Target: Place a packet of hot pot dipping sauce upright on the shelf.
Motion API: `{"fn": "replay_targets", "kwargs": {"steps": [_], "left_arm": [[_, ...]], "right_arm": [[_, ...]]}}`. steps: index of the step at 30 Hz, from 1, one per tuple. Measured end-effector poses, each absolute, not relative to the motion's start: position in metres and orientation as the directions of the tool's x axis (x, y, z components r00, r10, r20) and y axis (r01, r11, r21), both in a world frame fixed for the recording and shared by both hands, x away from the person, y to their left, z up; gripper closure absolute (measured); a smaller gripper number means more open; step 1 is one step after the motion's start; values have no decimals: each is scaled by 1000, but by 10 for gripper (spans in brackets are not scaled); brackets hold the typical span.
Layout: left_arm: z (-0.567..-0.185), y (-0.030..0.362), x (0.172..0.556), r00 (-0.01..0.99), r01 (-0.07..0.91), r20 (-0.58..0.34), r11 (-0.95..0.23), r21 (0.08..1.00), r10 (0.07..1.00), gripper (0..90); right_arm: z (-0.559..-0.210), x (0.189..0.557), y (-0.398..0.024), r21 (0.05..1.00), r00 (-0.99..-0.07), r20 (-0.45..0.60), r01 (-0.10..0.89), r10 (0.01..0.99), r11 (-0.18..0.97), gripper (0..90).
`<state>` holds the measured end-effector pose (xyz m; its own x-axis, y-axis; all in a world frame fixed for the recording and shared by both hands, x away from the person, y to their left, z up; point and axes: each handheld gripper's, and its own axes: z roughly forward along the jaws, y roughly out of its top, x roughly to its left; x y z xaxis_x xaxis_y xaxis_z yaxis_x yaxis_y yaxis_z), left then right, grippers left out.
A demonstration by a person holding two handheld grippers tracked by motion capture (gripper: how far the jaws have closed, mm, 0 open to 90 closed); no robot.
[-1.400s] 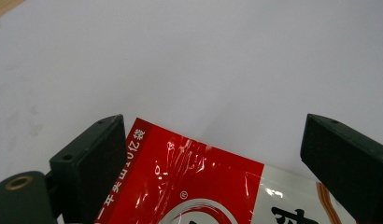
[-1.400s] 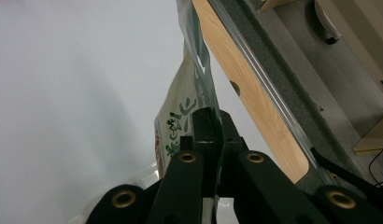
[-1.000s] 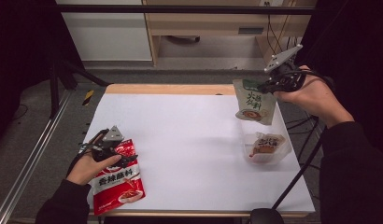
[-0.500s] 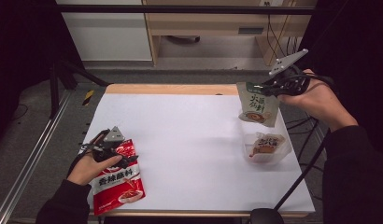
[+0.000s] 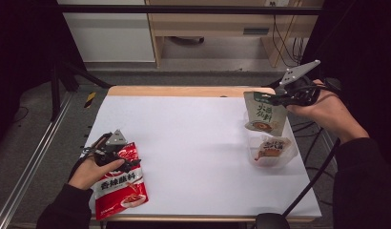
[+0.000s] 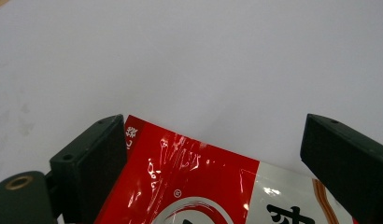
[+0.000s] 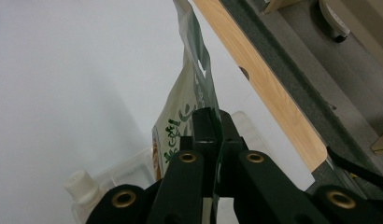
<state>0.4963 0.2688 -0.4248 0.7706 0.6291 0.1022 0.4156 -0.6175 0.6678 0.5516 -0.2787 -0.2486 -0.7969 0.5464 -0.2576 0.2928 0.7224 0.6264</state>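
Note:
A red snack pouch (image 5: 120, 184) lies flat at the table's near left corner. My left gripper (image 5: 123, 157) rests over its top end, open. In the left gripper view the pouch's red top edge (image 6: 189, 177) lies between the wide-apart jaws of that gripper (image 6: 216, 125). At the right, my right gripper (image 5: 278, 98) is shut on the top edge of a white-and-green pouch (image 5: 264, 113), which hangs in the air. The right gripper view shows this gripper (image 7: 213, 122) pinching the thin edge of the pouch (image 7: 179, 126). Below it sits a clear plastic container (image 5: 290, 158) holding another pouch (image 5: 271, 146).
The white table top (image 5: 193, 143) has a wooden far edge (image 5: 184, 90) and ends just right of the container. A white screw cap (image 7: 79, 184) shows at the container in the right gripper view. A black stand base (image 5: 271, 221) sits at the near edge.
My right hand has carried the white-and-green pouch a little down and to the right, closer above the clear container. The left hand and the red pouch have stayed put.

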Motion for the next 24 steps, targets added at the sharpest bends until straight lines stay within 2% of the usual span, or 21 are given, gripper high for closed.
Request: {"fn": "replay_targets", "kwargs": {"steps": [24], "left_arm": [[-428, 267, 497, 775, 418, 101, -625, 659, 624, 72]], "right_arm": [[-267, 540, -290, 637, -840, -182, 295, 511, 712, 900]]}}
